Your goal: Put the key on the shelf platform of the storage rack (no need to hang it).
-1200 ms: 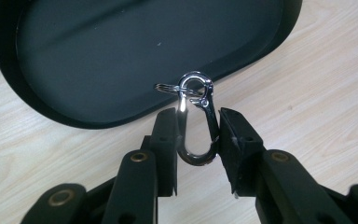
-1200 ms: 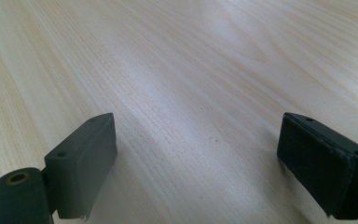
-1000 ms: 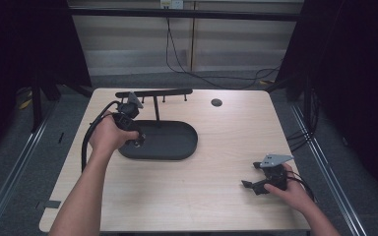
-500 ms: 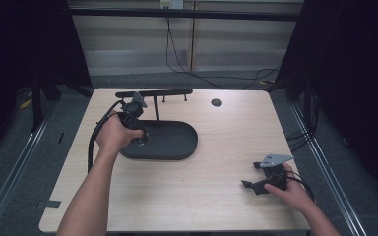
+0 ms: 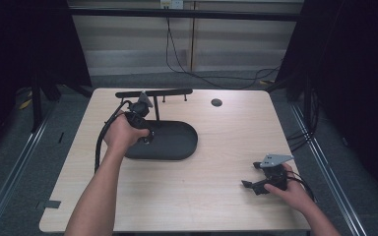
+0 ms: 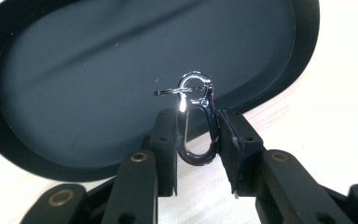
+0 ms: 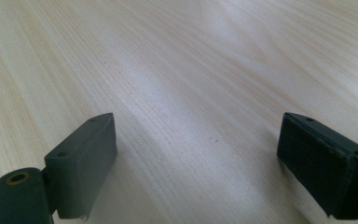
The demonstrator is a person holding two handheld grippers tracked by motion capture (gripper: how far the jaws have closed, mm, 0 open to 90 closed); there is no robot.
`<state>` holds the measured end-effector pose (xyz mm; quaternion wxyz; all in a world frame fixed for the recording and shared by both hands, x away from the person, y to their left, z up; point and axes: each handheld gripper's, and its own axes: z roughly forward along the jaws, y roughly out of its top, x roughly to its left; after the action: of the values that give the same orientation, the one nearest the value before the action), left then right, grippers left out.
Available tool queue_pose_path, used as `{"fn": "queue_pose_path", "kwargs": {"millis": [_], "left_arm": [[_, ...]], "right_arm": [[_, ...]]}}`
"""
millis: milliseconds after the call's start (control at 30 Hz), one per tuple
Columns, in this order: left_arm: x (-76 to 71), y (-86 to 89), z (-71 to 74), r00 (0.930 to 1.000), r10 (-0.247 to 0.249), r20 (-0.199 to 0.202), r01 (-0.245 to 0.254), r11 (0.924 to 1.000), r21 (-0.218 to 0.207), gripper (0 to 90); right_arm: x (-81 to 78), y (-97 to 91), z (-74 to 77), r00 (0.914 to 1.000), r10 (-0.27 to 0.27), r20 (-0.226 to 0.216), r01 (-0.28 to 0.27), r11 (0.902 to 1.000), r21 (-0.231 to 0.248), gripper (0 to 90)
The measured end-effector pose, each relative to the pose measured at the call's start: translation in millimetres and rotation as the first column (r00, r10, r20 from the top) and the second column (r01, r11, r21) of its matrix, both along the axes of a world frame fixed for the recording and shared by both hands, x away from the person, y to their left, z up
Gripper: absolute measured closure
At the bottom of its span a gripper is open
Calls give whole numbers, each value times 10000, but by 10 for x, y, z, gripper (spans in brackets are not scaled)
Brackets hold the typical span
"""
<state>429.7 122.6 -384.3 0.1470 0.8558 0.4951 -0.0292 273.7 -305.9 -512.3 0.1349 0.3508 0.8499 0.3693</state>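
Left gripper view: my left gripper (image 6: 196, 135) is clamping a silver carabiner clip (image 6: 196, 122), long axis upright between the pads, its key ring (image 6: 179, 91) topmost, hanging above the black oval stand base (image 6: 74, 84). My right gripper (image 7: 196, 163) is resting wide open, holding nothing, well apart.

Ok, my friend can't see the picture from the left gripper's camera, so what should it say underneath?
The left gripper pinches a shiny silver clip between its two black jaws, with a small ring hooked through the clip's top. Behind it lies a big black oval tray on a pale wooden table.
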Motion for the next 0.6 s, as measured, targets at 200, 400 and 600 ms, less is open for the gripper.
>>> {"fn": "queue_pose_path", "kwargs": {"millis": [200, 400, 600], "left_arm": [[25, -58, -58, 10000, -66, 26, 66, 10000, 18, 683], [42, -103, -111, 9999, 61, 118, -60, 10000, -56, 683], [67, -120, -196, 9999, 156, 40, -156, 9999, -61, 683]], "right_arm": [[0, 0, 0, 10000, 0, 1, 0, 10000, 1, 114], [0, 0, 0, 10000, 1, 2, -1, 10000, -1, 114], [0, -1, 0, 10000, 12, 1, -12, 10000, -5, 114]]}}
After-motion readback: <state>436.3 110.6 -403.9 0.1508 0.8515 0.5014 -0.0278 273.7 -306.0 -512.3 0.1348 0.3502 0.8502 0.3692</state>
